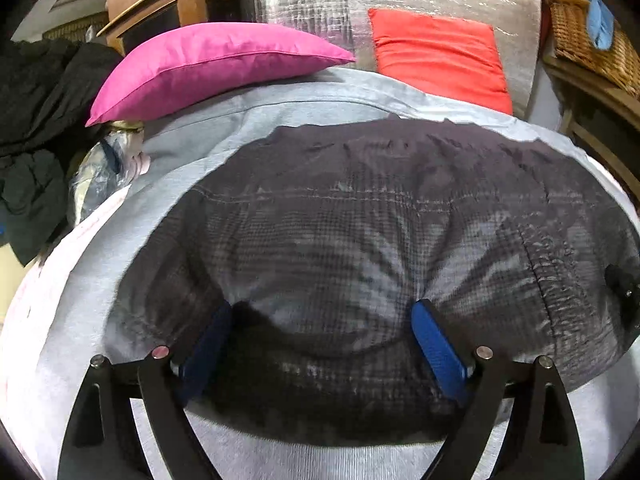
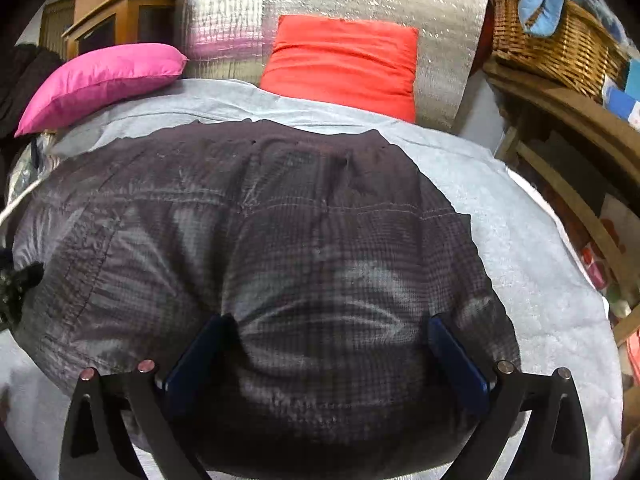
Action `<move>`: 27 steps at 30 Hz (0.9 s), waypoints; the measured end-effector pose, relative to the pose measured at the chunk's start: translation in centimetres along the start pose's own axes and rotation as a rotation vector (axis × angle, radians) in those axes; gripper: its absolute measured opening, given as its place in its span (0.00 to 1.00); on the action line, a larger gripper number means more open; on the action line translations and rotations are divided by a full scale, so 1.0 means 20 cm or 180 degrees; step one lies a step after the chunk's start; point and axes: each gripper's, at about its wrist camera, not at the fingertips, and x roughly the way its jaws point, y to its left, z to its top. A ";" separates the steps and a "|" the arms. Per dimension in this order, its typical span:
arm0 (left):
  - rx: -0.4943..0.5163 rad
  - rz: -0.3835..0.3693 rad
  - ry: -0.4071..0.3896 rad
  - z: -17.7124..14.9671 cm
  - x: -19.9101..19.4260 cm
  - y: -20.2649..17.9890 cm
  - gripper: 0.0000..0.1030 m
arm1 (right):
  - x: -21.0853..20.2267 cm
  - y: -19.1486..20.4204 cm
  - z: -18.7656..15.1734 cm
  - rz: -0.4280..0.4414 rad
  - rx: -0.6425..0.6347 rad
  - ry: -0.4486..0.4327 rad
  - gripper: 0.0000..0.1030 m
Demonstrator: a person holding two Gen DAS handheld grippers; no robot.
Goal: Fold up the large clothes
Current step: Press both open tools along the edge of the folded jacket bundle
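Two grippers, left (image 1: 324, 332) and right (image 2: 332, 344), press wide-spread jaws into a dark checked garment (image 1: 360, 216) lying flat on a grey-covered bed (image 1: 80, 320), neither pinching cloth. Thin, soft and light, it puckers around the blue fingers (image 1: 436, 344) and looks best gripped along its near hem. Bare cover rings the garment; a pink cushion (image 1: 208, 68) and red cushion (image 2: 344, 64) crowd the far edge.
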 end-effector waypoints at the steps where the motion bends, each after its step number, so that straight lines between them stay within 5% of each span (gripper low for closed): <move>1: -0.0056 0.0044 -0.0029 0.01 -0.03 0.02 0.89 | -0.05 -0.01 0.02 -0.0023 0.0036 -0.0062 0.99; 8: -0.0316 0.0320 -0.0100 -0.02 -0.11 0.18 0.89 | -0.34 0.16 0.06 0.0383 -0.0112 -0.0556 1.00; 14: -0.0400 0.0355 0.0064 -0.09 -0.06 0.29 0.90 | -0.10 0.31 -0.09 0.0428 -0.0312 -0.0069 0.99; 27: -0.0455 0.0206 0.0157 -0.11 -0.04 0.34 0.94 | -0.05 0.25 -0.12 0.0480 -0.0289 -0.0004 1.00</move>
